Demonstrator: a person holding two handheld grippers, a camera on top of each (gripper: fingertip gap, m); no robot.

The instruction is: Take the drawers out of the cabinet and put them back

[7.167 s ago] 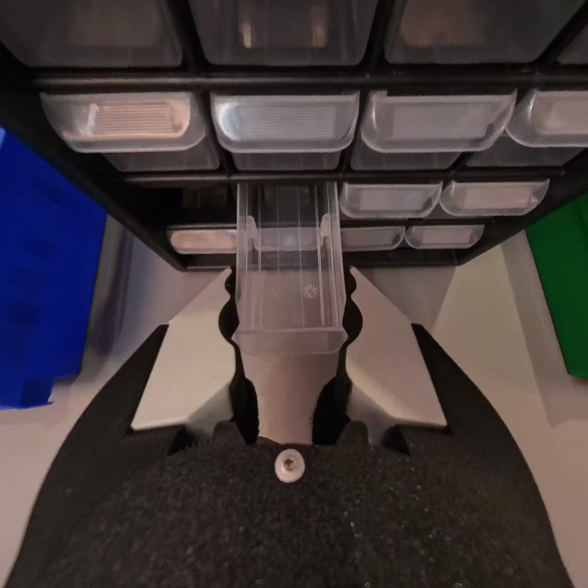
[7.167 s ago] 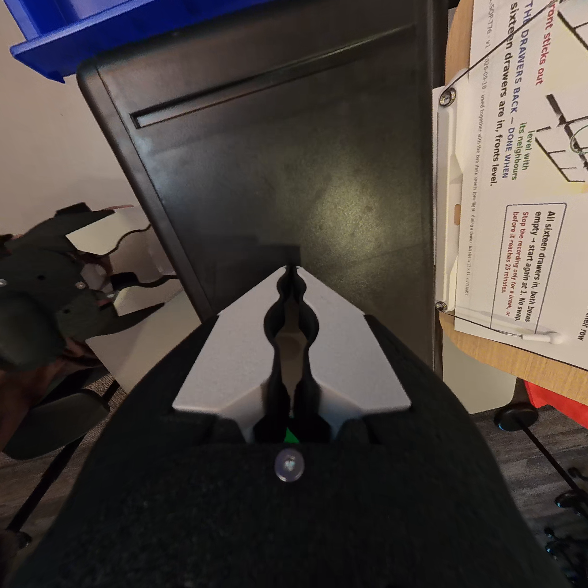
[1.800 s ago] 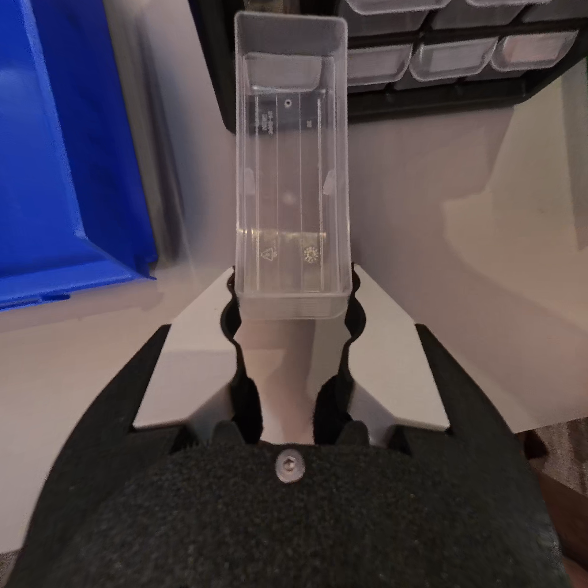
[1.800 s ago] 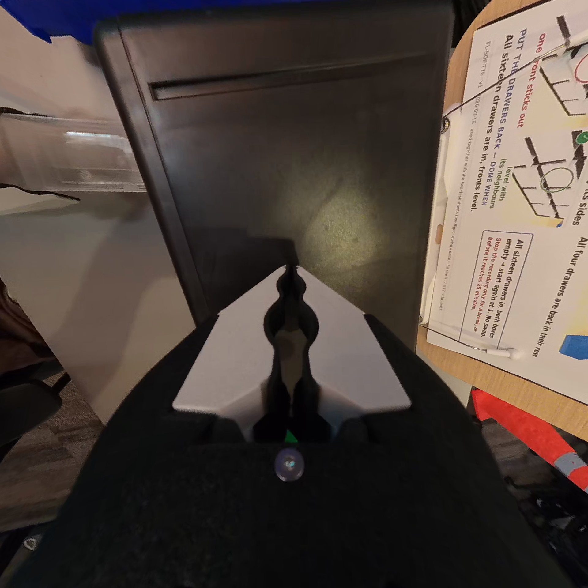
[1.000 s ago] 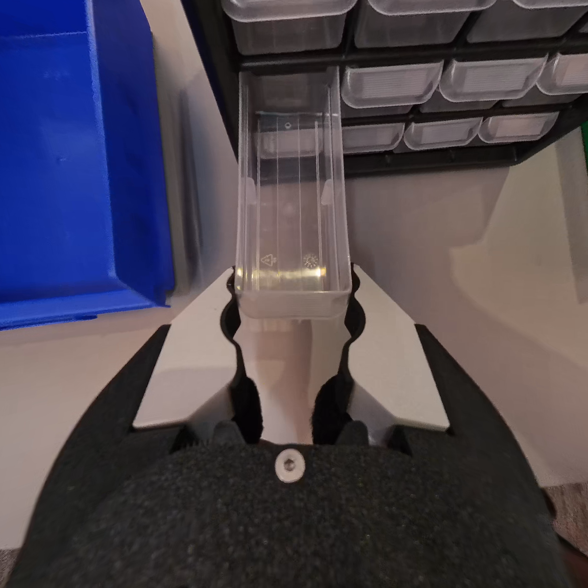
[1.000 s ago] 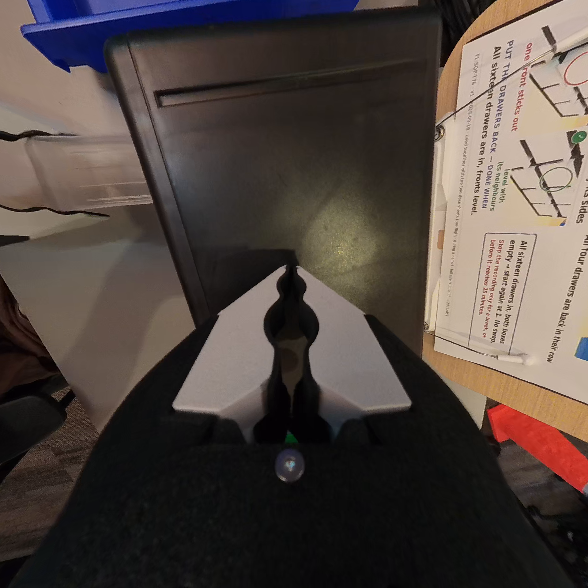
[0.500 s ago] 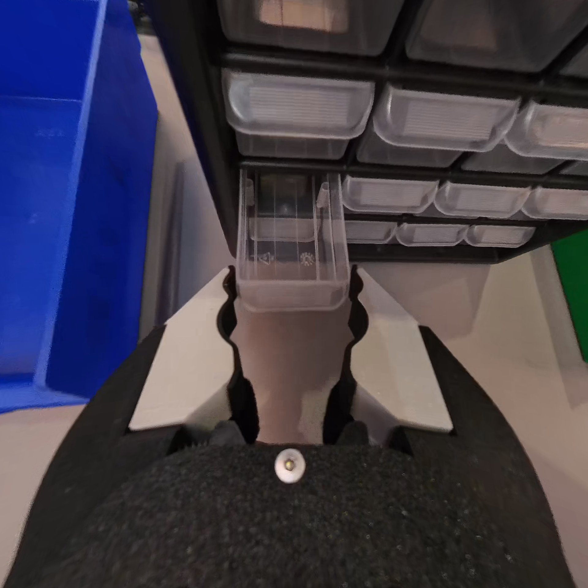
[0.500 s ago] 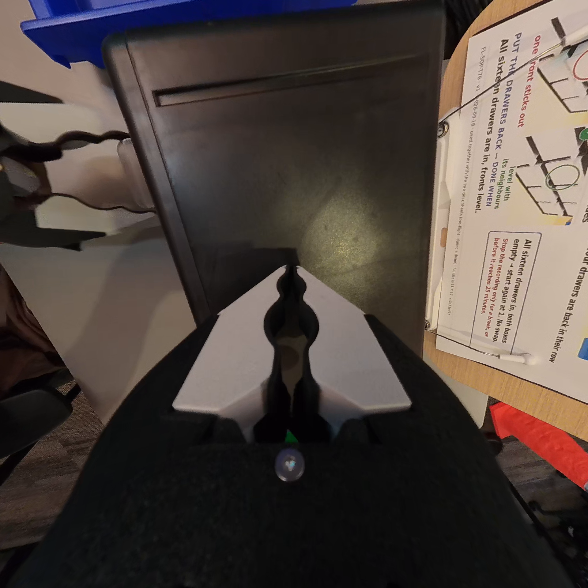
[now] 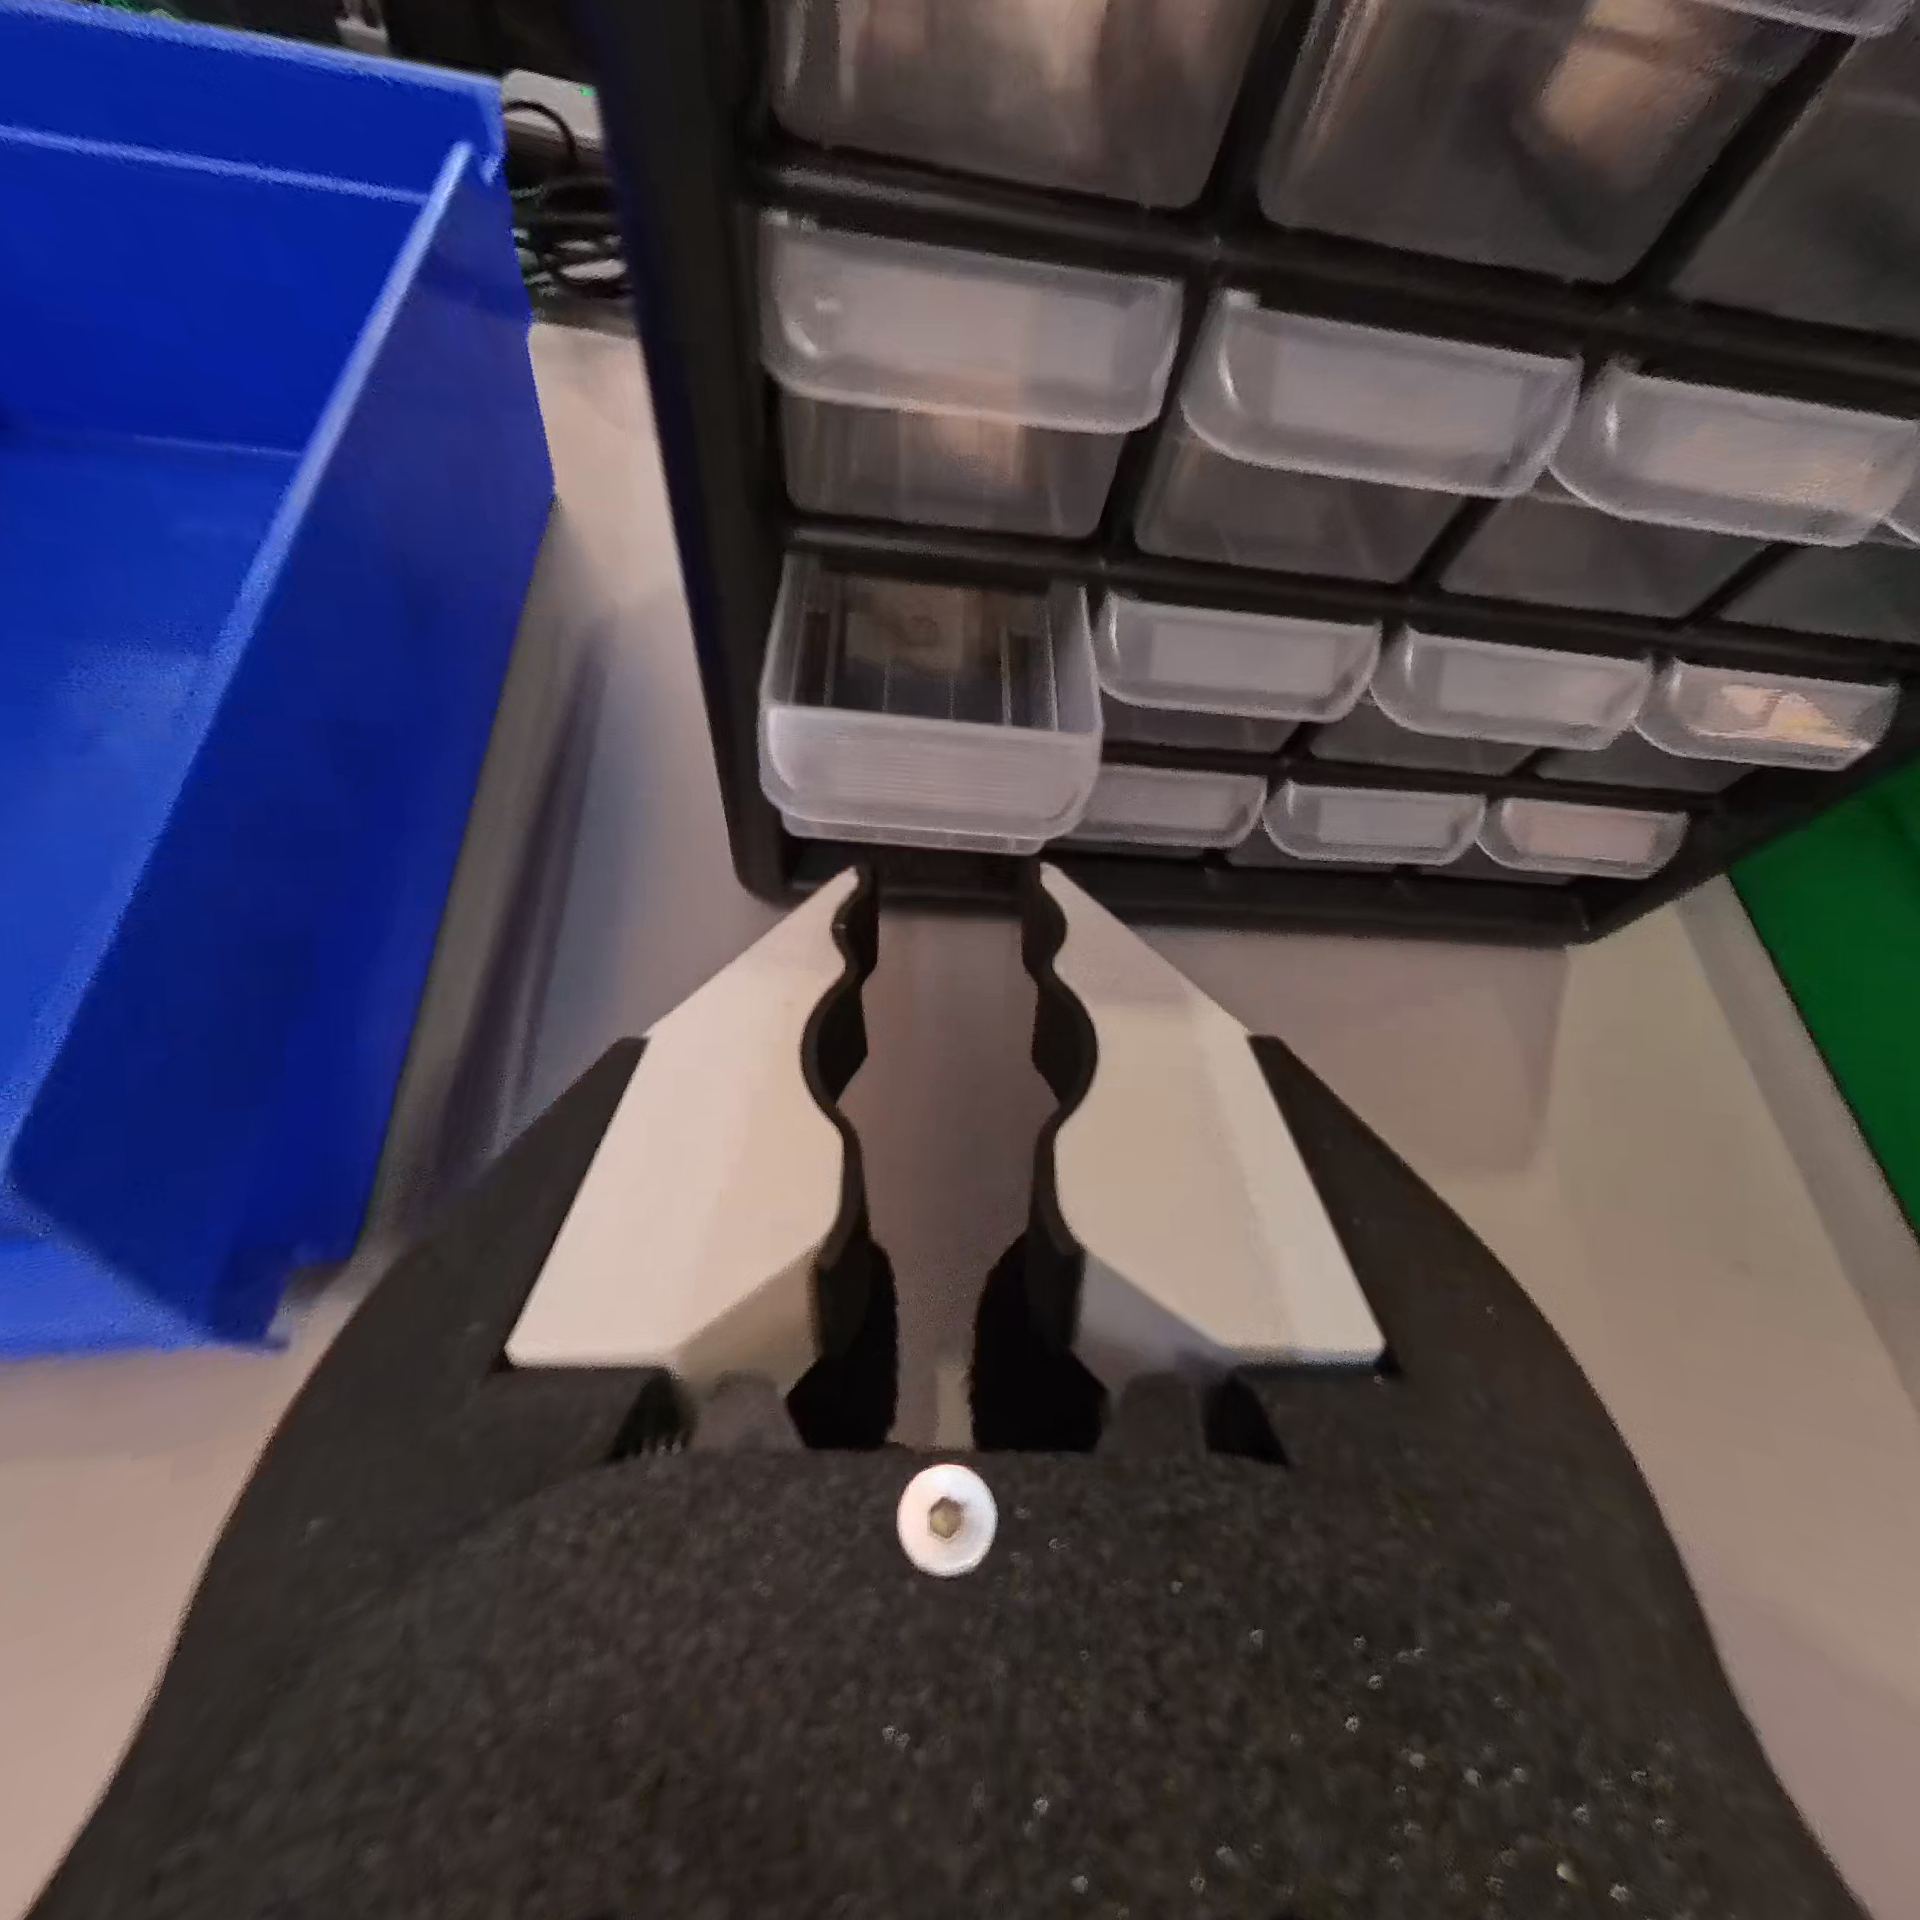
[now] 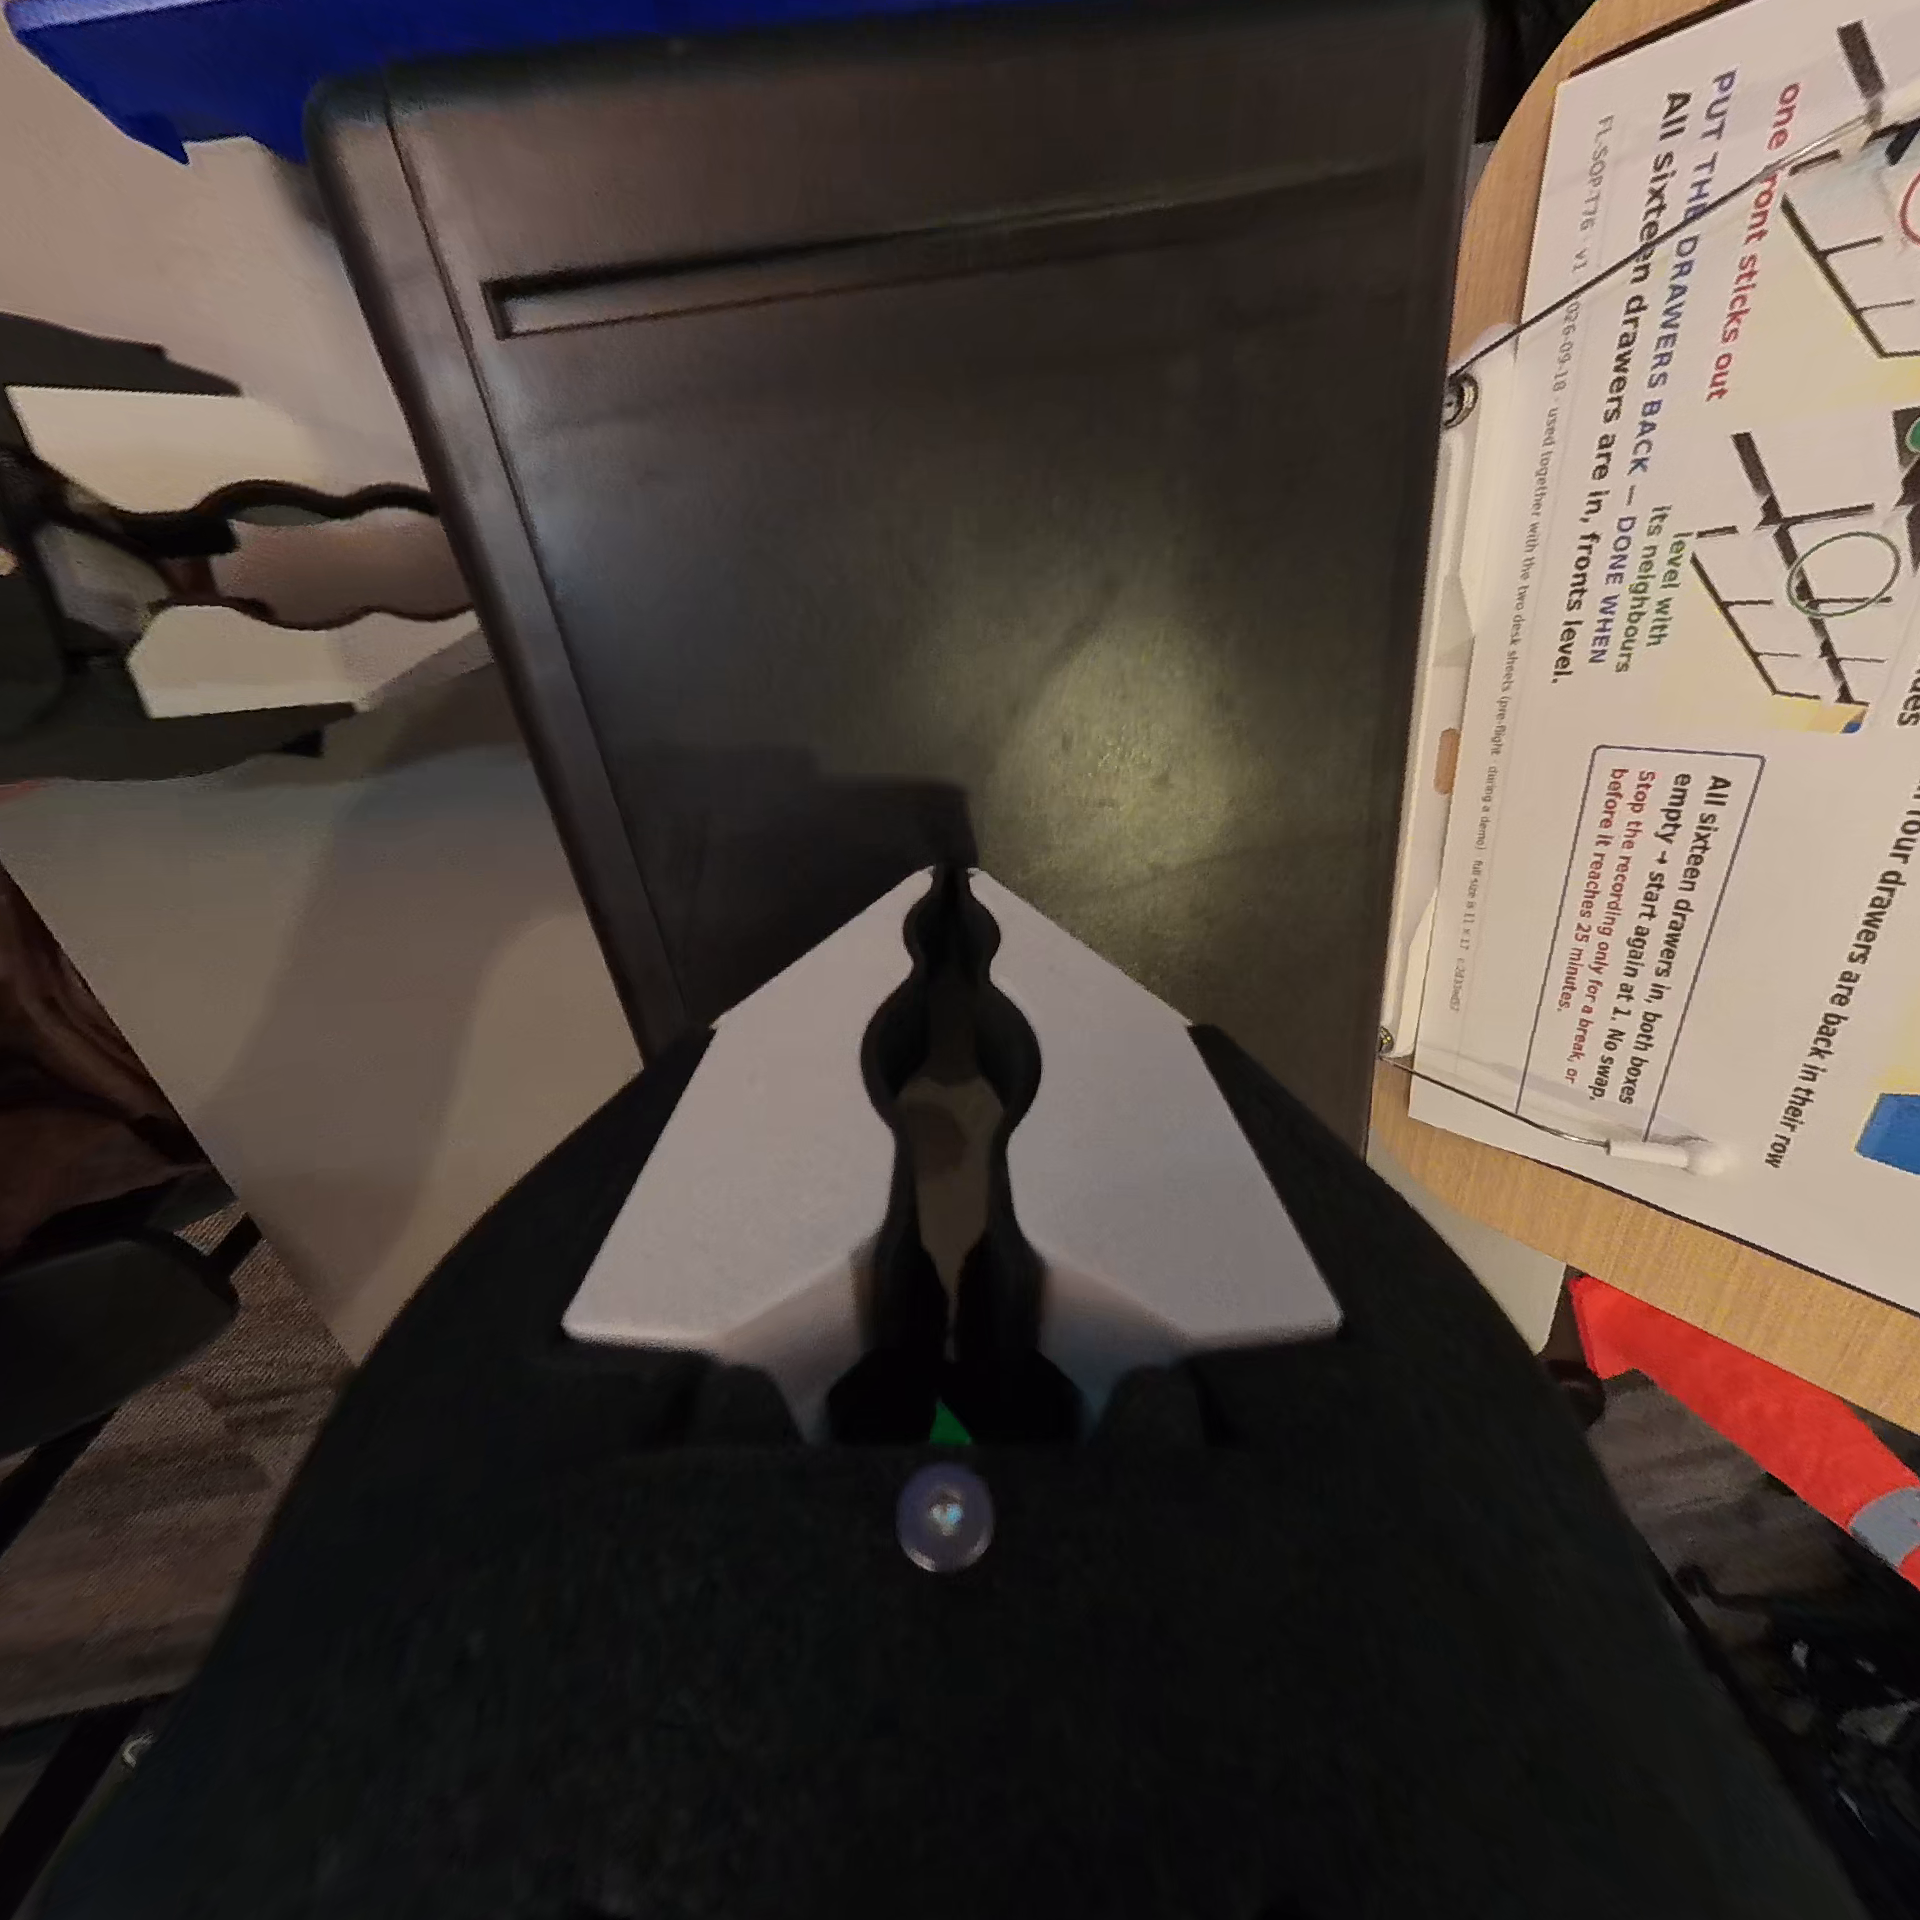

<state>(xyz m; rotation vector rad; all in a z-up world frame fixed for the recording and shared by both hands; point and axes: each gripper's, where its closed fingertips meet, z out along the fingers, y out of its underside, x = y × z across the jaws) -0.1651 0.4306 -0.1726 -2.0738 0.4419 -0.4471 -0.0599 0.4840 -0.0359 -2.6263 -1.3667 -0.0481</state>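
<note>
The black cabinet [image 9: 707, 520] holds rows of clear plastic drawers. One clear drawer [image 9: 925, 769] sits in the leftmost slot of the third row, and its front sticks out a little past its neighbours. My left gripper [image 9: 943, 894] is just in front of and below that drawer's front. Its fingers are a small way apart with nothing between them. My right gripper [image 10: 951, 878] is shut and empty, with its tips against the cabinet's plain black outer panel [image 10: 935, 520]. The left gripper also shows at the left edge of the right wrist view [image 10: 260, 561].
A blue bin [image 9: 208, 623] stands left of the cabinet and a green bin [image 9: 1849, 914] right of it, both on the white table [image 9: 1558, 1143]. A printed sheet [image 10: 1714, 623] lies on a wooden surface beside the cabinet, with a red object [image 10: 1745, 1455] below it.
The left gripper carried the drawer to the cabinet, slid it into the leftmost slot and let go. Its fingers are now closer together. The right gripper stayed shut against the panel.
</note>
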